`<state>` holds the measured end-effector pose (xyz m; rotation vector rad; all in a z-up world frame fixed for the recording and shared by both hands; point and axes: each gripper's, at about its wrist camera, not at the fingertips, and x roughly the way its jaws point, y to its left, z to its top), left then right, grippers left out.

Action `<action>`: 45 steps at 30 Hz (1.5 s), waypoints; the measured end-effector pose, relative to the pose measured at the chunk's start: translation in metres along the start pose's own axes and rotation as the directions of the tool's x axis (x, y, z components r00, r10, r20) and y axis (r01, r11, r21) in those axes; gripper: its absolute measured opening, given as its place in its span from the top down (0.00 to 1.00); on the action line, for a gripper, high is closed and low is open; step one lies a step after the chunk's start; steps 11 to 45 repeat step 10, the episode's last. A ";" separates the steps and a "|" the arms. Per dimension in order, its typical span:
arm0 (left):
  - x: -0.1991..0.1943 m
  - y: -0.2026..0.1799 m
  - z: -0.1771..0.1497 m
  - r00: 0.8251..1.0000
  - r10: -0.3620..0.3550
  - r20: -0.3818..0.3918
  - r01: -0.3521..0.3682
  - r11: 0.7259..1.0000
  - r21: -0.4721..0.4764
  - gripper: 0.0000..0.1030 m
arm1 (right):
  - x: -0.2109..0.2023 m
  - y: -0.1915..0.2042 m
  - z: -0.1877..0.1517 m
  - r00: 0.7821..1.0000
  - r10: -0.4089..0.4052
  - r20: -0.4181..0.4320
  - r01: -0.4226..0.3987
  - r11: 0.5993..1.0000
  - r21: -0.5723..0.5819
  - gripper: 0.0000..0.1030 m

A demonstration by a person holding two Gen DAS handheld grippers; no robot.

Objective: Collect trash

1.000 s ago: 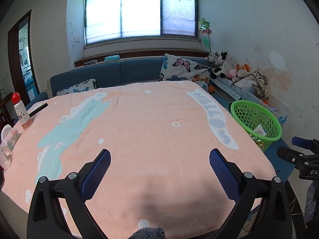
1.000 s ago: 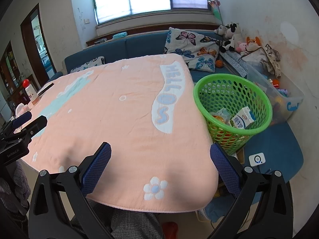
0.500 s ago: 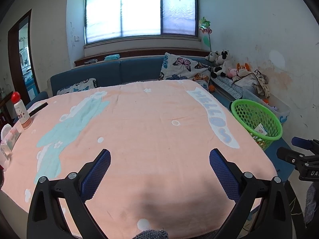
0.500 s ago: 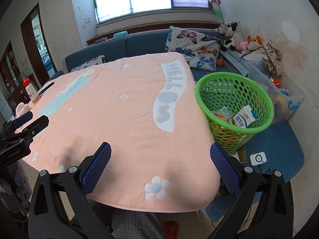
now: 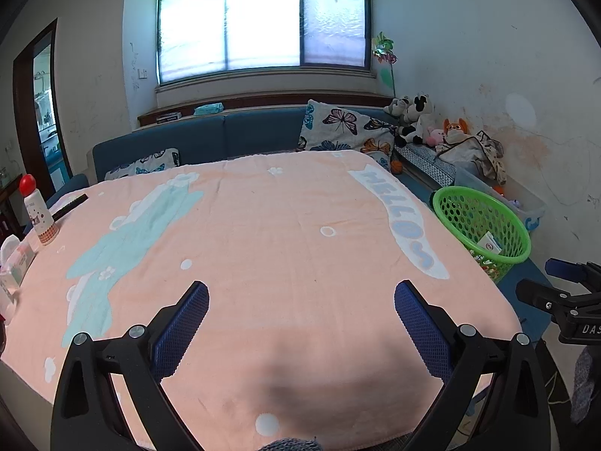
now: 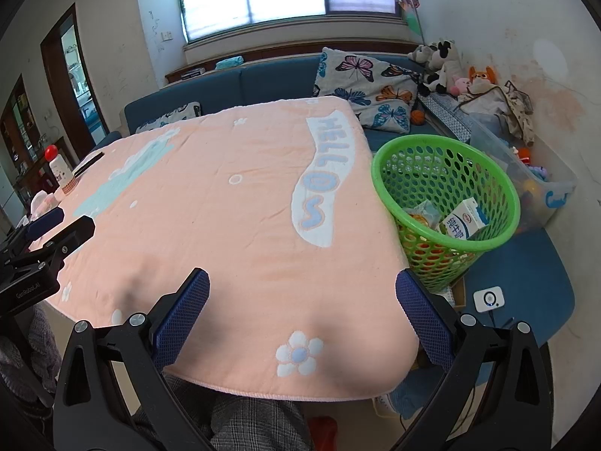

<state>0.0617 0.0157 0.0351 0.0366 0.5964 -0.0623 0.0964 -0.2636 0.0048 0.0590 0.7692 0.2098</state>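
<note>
Left wrist view: left gripper jaws spread wide, nothing between them, hovering over peach tablecloth. Green basket off table's right edge, white carton visible inside. Red-capped bottle upright at far left edge.

Right wrist view: right gripper jaws wide apart, empty, above near table edge. Green basket beside table corner; milk carton and wrappers lie inside. Left gripper at left margin.

A home living room; blue sofa, plush toys.
</note>
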 end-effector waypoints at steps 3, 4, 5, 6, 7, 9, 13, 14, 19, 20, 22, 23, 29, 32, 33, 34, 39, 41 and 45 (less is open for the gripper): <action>0.001 0.000 0.000 1.000 -0.003 -0.005 0.003 1.000 0.000 0.07 | 0.000 0.000 0.000 1.000 0.002 -0.001 -0.002 1.000 0.000 0.04; 0.001 -0.001 0.000 1.000 -0.003 -0.007 0.003 1.000 0.000 0.07 | 0.002 0.001 -0.001 1.000 0.003 -0.002 -0.003 1.000 -0.001 0.04; 0.001 -0.001 0.000 1.000 -0.004 -0.008 0.004 1.000 -0.001 0.07 | 0.002 0.001 -0.001 1.000 0.002 -0.002 -0.002 1.000 -0.002 0.04; 0.001 0.000 0.000 1.000 -0.005 -0.010 0.005 1.000 -0.001 0.07 | 0.002 0.001 -0.001 1.000 0.003 -0.003 -0.003 1.000 -0.002 0.04; 0.002 -0.001 0.000 1.000 -0.005 -0.010 0.005 1.000 -0.001 0.07 | 0.003 0.001 -0.002 1.000 0.005 -0.003 -0.005 1.000 -0.002 0.04; 0.002 -0.001 0.000 1.000 -0.004 -0.011 0.004 1.000 -0.001 0.07 | 0.004 0.002 -0.002 1.000 0.006 -0.003 -0.006 1.000 -0.003 0.04; 0.002 0.000 0.000 1.000 -0.005 -0.011 0.005 1.000 -0.002 0.07 | 0.004 0.002 -0.002 1.000 0.006 -0.003 -0.006 1.000 -0.002 0.04; 0.002 0.000 0.000 1.000 -0.005 -0.011 0.005 1.000 -0.002 0.07 | 0.004 0.002 -0.002 1.000 0.006 -0.003 -0.006 1.000 -0.002 0.04; 0.002 0.000 0.000 1.000 -0.005 -0.011 0.005 1.000 -0.002 0.07 | 0.004 0.002 -0.002 1.000 0.006 -0.003 -0.006 1.000 -0.002 0.04; 0.002 0.000 0.000 1.000 -0.005 -0.011 0.005 1.000 -0.002 0.07 | 0.004 0.002 -0.002 1.000 0.006 -0.003 -0.006 1.000 -0.002 0.04; 0.002 0.000 0.000 1.000 -0.005 -0.011 0.005 1.000 -0.002 0.07 | 0.004 0.002 -0.002 1.000 0.006 -0.003 -0.006 1.000 -0.002 0.04; 0.002 0.000 0.000 1.000 -0.005 -0.011 0.005 1.000 -0.002 0.07 | 0.004 0.002 -0.002 1.000 0.006 -0.003 -0.006 1.000 -0.002 0.04; 0.002 0.000 0.000 1.000 -0.005 -0.011 0.005 1.000 -0.002 0.07 | 0.004 0.002 -0.002 1.000 0.006 -0.003 -0.006 1.000 -0.002 0.04; 0.002 0.000 0.000 1.000 -0.005 -0.011 0.005 1.000 -0.002 0.07 | 0.004 0.002 -0.002 1.000 0.006 -0.003 -0.006 1.000 -0.002 0.04; 0.002 0.000 0.000 1.000 -0.005 -0.011 0.005 1.000 -0.002 0.07 | 0.004 0.002 -0.002 1.000 0.006 -0.003 -0.006 1.000 -0.002 0.04; 0.002 0.000 0.000 1.000 -0.005 -0.011 0.005 1.000 -0.002 0.07 | 0.004 0.002 -0.002 1.000 0.006 -0.003 -0.006 1.000 -0.002 0.04; 0.002 0.000 0.000 1.000 -0.005 -0.011 0.005 1.000 -0.002 0.07 | 0.004 0.002 -0.002 1.000 0.006 -0.003 -0.006 1.000 -0.002 0.04; 0.002 0.000 0.000 1.000 -0.005 -0.011 0.005 1.000 -0.002 0.07 | 0.004 0.002 -0.002 1.000 0.006 -0.003 -0.006 1.000 -0.002 0.04; 0.002 0.000 0.000 1.000 -0.005 -0.011 0.005 1.000 -0.002 0.07 | 0.004 0.002 -0.002 1.000 0.006 -0.003 -0.006 1.000 -0.002 0.04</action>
